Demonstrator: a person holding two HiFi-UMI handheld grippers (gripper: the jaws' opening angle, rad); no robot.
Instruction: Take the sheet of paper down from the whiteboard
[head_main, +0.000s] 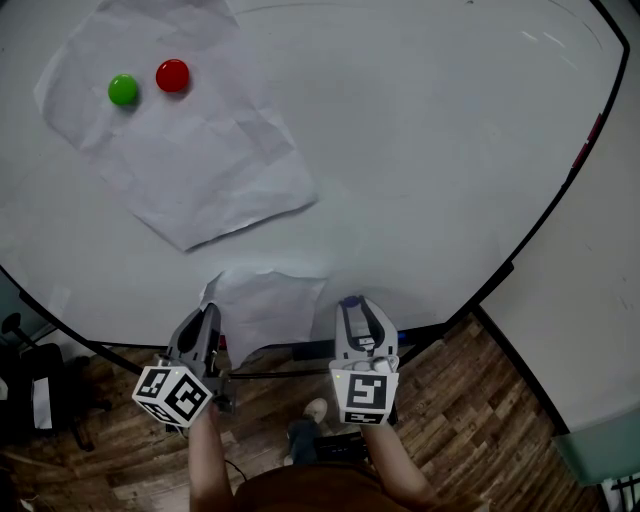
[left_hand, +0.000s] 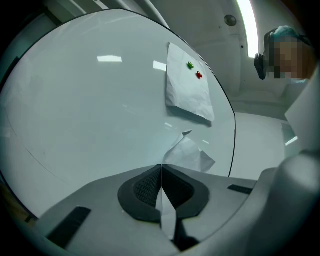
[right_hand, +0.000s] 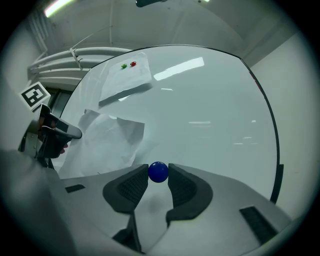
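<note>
A crumpled white sheet (head_main: 265, 300) hangs loose at the whiteboard's (head_main: 420, 150) lower edge. My left gripper (head_main: 209, 316) is shut on that sheet's left edge; in the left gripper view the paper (left_hand: 189, 154) runs up out of the closed jaws of the left gripper (left_hand: 161, 184). My right gripper (head_main: 352, 304) is shut on a small blue ball magnet (right_hand: 158, 172) at the sheet's right edge. I cannot tell whether the magnet touches the board. A second, larger sheet (head_main: 200, 150) stays pinned at the upper left by a green magnet (head_main: 123, 90) and a red magnet (head_main: 172, 75).
The board's black frame (head_main: 545, 225) curves down the right side, with a pale wall (head_main: 580, 320) beyond it. A dark tray (head_main: 310, 350) runs under the board's lower edge. Wooden floor (head_main: 470, 430) lies below, with a dark chair base (head_main: 30, 370) at the left.
</note>
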